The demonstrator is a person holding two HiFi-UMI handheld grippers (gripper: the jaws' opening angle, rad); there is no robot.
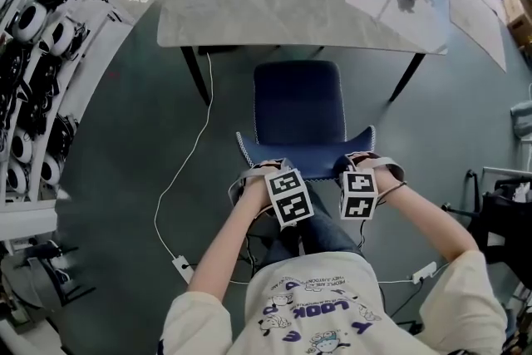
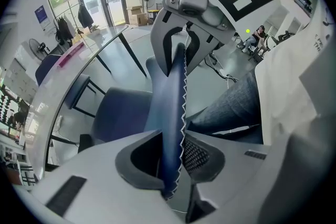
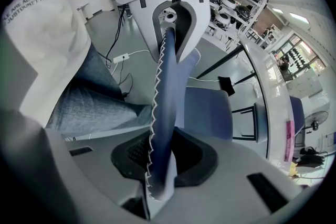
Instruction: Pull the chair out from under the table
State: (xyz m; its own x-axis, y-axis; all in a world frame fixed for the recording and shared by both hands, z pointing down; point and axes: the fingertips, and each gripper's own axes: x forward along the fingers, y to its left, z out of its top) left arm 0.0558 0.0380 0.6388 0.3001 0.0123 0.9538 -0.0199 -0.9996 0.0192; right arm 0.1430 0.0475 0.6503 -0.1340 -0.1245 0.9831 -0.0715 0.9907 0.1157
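My left hand-held gripper (image 1: 259, 170) and right hand-held gripper (image 1: 364, 160) each pinch the backrest (image 1: 303, 155) of the blue chair (image 1: 298, 100), just clear of the counter (image 1: 274, 4).

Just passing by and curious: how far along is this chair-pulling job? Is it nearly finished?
Mostly done: the seat shows almost wholly in front of the table edge. In hand: the left gripper and right gripper both clamp the backrest. Left: perhaps a little more pulling, then letting go.

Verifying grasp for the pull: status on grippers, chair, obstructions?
Left gripper, right gripper both shut on chair backrest. Seat nearly clear of table. White cable on floor left of chair.
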